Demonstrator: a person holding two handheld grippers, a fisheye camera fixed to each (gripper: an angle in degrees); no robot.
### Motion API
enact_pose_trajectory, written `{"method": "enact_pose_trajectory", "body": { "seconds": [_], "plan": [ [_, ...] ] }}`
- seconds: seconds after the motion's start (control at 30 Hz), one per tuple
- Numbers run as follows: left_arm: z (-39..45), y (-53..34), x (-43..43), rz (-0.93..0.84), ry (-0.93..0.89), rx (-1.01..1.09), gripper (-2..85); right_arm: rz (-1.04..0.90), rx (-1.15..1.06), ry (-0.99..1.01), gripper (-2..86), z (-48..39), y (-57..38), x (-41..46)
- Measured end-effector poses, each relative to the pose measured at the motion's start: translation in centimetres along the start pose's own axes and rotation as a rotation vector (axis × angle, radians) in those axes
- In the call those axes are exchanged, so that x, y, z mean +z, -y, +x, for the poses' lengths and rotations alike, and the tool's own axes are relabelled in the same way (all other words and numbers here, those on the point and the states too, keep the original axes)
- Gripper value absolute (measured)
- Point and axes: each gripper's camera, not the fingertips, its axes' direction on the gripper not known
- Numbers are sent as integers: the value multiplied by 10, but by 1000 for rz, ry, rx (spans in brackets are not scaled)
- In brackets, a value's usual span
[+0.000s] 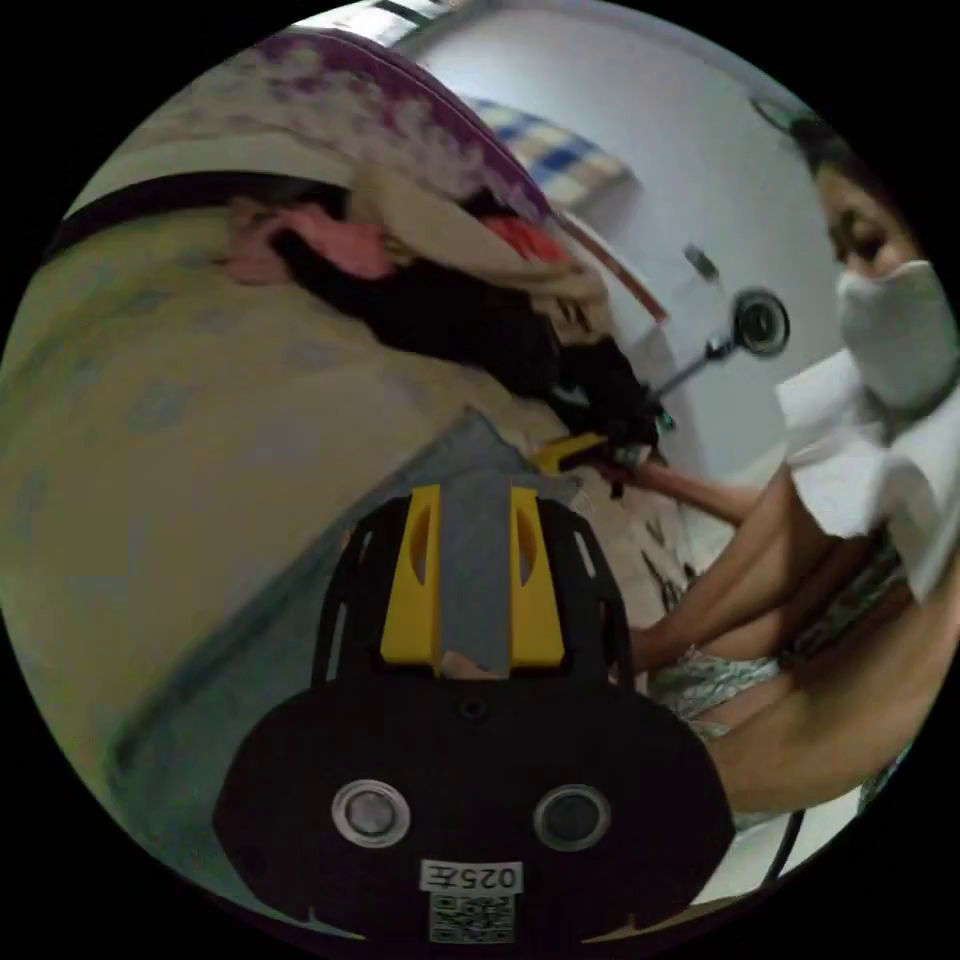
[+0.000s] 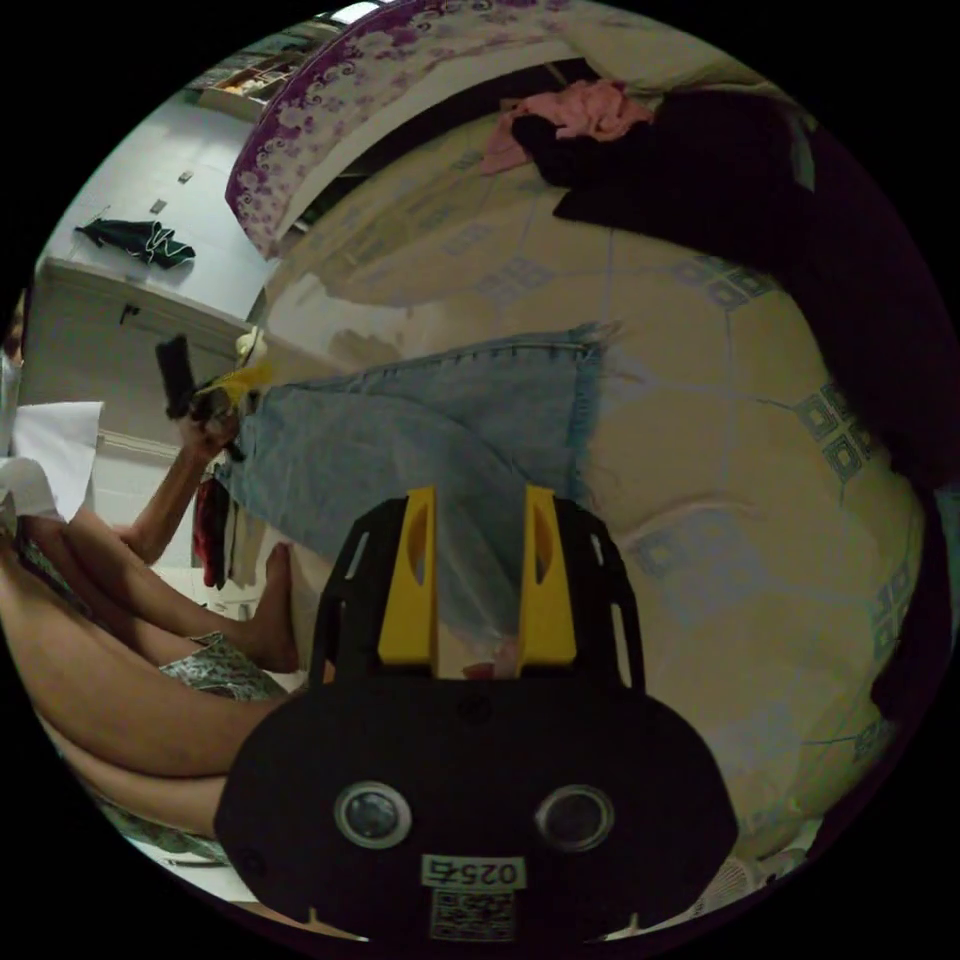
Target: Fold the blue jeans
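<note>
The blue jeans (image 2: 420,440) are spread flat on a pale patterned bedspread (image 2: 760,520), w/ one end pinched between the yellow jaws of the right gripper (image 2: 478,560) and the far end held up by the left gripper (image 2: 225,385), seen at the bed's edge. In the left gripper view, a strip of denim (image 1: 475,570) is clamped between the left gripper's (image 1: 475,575) jaws, which are closed narrowly on it. A pile of dark and pink clothes (image 2: 640,120) is heaped near the bed's far side, well apart from the jeans.

Both views ride close above bedspread (image 2: 700,420), rolled sideways, facing each other along jeans (image 2: 420,440); both share clothes pile (image 1: 440,290).
</note>
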Motion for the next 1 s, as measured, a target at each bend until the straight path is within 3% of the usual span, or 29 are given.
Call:
{"method": "enact_pose_trajectory", "body": {
  "seconds": [0.13,0.27,0.5,0.7,0.8,1.0],
  "plan": [
    [-24,62,130,-316,-62,254,58,-69,-129,-83,109,3,7,-12],
    [-41,69,232,-570,-33,425,54,-246,-262,-112,78,-9,12,-5],
    [-76,57,301,-606,-4,505,61,-200,-395,-200,-5,-34,8,-36],
    [-117,42,325,-610,-132,447,64,-35,-488,-326,-9,-83,3,-99],
    [-134,36,333,-578,-240,419,4,-24,-534,-413,-10,-96,6,-104],
    [-143,24,341,-513,-24,402,-12,-32,-550,-516,-10,-90,50,-104]
  ]
}}
